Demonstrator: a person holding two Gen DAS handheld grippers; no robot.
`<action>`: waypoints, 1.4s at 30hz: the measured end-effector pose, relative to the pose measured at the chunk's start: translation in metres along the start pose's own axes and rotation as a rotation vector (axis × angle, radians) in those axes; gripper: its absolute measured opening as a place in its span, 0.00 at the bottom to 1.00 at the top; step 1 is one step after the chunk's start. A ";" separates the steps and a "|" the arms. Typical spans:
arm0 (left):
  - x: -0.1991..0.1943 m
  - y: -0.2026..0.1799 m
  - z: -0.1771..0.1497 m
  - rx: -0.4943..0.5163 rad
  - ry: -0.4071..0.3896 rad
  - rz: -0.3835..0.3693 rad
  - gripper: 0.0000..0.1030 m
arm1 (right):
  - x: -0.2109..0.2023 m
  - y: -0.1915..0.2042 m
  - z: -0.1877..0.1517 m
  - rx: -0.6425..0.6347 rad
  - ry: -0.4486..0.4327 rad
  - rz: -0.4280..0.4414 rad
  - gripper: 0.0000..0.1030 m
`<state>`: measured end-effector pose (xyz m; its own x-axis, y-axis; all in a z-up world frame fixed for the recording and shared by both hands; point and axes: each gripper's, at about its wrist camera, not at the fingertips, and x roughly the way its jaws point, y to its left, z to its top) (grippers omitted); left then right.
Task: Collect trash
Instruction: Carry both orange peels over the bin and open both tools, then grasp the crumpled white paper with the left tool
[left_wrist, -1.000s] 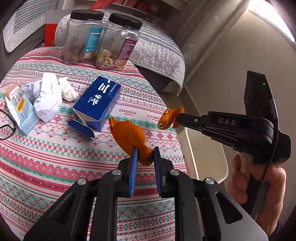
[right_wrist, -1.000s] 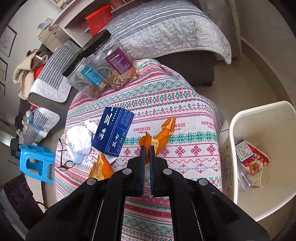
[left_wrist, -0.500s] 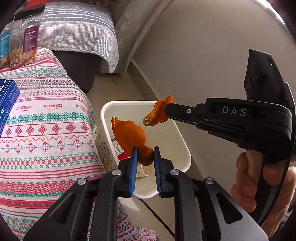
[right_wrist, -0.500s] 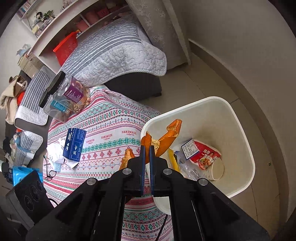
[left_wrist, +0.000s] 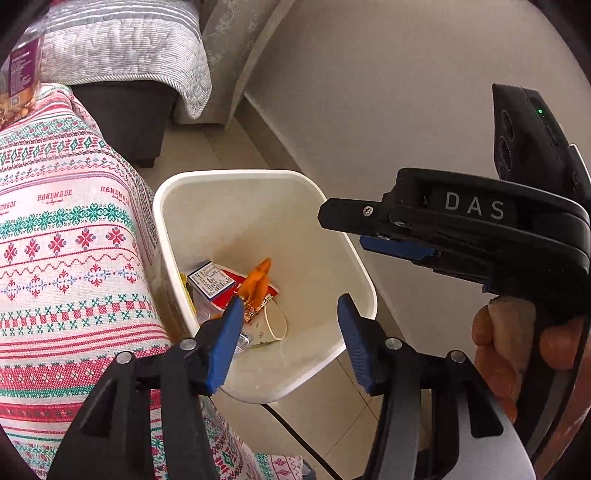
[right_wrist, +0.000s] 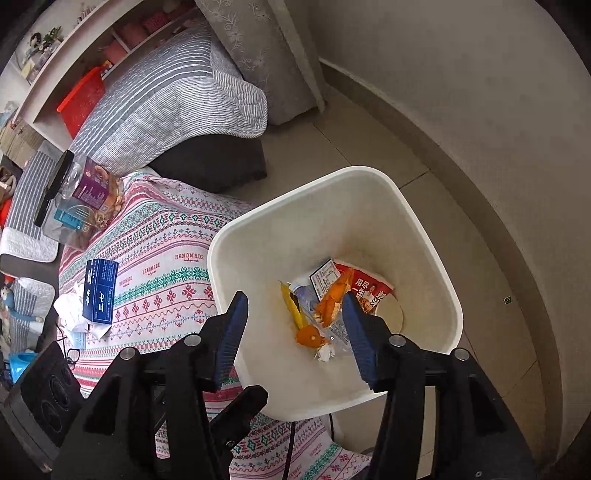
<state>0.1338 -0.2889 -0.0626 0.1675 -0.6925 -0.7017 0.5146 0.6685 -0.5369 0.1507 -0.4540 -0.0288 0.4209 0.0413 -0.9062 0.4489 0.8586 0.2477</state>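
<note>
A white trash bin (left_wrist: 364, 280) (right_wrist: 436, 254) stands on the floor beside the table. Inside lie orange peels (left_wrist: 256, 280) (right_wrist: 330, 301), a second peel piece (right_wrist: 308, 336), a red wrapper (right_wrist: 369, 290), a paper cup (left_wrist: 271, 325) and a small box (left_wrist: 210, 280). My left gripper (left_wrist: 290, 338) is open and empty above the bin's near rim. My right gripper (right_wrist: 295, 334) is open and empty above the bin; in the left wrist view its fingers (left_wrist: 343, 216) reach in from the right over the bin.
The table with a patterned cloth (left_wrist: 55, 258) (right_wrist: 162, 266) lies left of the bin. On it are a blue carton (right_wrist: 99, 291), crumpled white paper (right_wrist: 70, 308) and two jars (right_wrist: 83, 199). A quilted bed (right_wrist: 166, 99) and the wall (left_wrist: 406, 92) lie beyond.
Both grippers moved from the table to over the bin and opened. The two orange peels they held dropped into the bin.
</note>
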 end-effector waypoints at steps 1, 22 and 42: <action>-0.003 0.003 0.000 -0.010 -0.005 0.009 0.51 | -0.001 0.003 0.001 -0.009 -0.006 0.002 0.50; -0.168 0.159 -0.002 -0.366 -0.279 0.396 0.61 | 0.023 0.105 -0.017 -0.156 -0.001 0.091 0.59; -0.225 0.294 0.005 -0.527 -0.302 0.737 0.73 | 0.047 0.154 -0.033 -0.235 0.027 0.104 0.59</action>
<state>0.2516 0.0619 -0.0606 0.5466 -0.0396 -0.8364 -0.2399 0.9496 -0.2017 0.2135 -0.3027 -0.0444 0.4332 0.1466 -0.8893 0.2071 0.9441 0.2565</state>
